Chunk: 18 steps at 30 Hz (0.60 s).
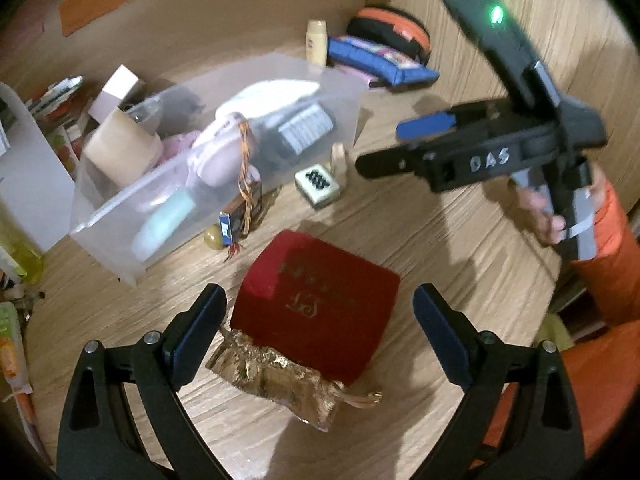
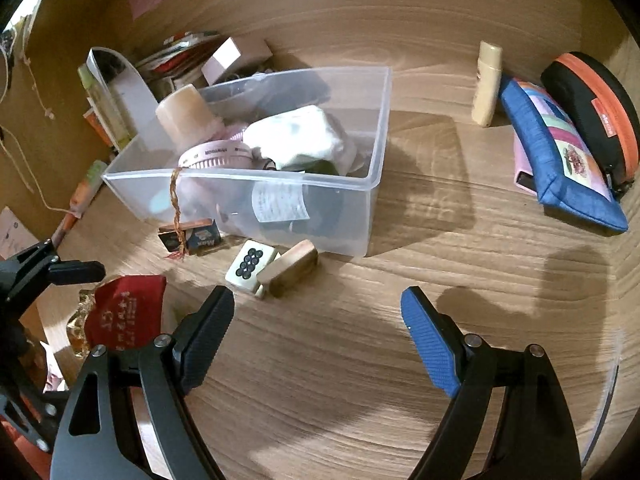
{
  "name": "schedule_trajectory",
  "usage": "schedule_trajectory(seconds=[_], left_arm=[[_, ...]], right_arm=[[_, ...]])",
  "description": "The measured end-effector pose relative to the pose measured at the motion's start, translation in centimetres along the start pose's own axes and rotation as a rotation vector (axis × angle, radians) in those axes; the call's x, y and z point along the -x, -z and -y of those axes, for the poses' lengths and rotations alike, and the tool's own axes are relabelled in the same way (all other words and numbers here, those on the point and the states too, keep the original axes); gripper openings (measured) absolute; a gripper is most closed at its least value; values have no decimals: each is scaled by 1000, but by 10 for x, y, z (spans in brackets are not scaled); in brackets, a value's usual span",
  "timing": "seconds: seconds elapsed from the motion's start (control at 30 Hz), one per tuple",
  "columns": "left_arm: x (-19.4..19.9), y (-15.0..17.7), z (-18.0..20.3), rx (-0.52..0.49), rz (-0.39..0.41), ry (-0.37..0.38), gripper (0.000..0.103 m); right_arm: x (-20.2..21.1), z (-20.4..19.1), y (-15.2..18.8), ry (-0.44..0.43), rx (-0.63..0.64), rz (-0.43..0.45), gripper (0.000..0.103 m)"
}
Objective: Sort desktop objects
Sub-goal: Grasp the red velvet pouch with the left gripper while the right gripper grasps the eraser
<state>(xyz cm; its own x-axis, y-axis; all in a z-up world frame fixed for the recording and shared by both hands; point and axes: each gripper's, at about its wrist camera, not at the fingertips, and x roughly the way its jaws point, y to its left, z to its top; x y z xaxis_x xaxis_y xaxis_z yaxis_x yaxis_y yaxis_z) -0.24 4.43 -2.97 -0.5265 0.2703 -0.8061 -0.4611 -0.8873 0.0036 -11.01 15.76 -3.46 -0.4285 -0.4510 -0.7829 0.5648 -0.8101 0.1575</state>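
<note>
Left gripper (image 1: 320,332) fingers wide, empty, straddling red velvet box (image 1: 316,304) lying near clear plastic bin (image 1: 344,92) on gold pouch (image 1: 276,380). Right gripper (image 2: 320,336) fingers wide, empty. Rec: center fingers on box sides, avoid pouch.

Gold lettering on the red box (image 1: 320,304) is smeared, can't read it. My right-hand camera sees only its corner past my left finger. The gold pouch (image 1: 276,376) is partly hidden beneath that box. Stuff low in the clear bin (image 2: 362,216) is fogged by its frosted wall; the label on the dark item there is unreadable. The pile of packets (image 1: 56,108) behind the bin is cut by the frame edge. The pink thing (image 2: 524,168) under the blue pouch (image 2: 560,160) is mostly covered.
</note>
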Motion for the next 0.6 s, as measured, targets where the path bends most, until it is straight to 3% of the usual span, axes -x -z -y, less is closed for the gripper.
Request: schedule_trajectory(seconds=[0.2,0.33,0.6], left_arm=[[-17,0,-6,2,-41,14,95],[-18,1,-12,33,-36,46,95],[-17,-2,-35,133,-13,147,95]], right_arm=[[-5,0,-9,21,-61,21,81],[-21,-6,-15,7,-74,-33,54],[-30,-8,-17,-54,-122,-62,33]])
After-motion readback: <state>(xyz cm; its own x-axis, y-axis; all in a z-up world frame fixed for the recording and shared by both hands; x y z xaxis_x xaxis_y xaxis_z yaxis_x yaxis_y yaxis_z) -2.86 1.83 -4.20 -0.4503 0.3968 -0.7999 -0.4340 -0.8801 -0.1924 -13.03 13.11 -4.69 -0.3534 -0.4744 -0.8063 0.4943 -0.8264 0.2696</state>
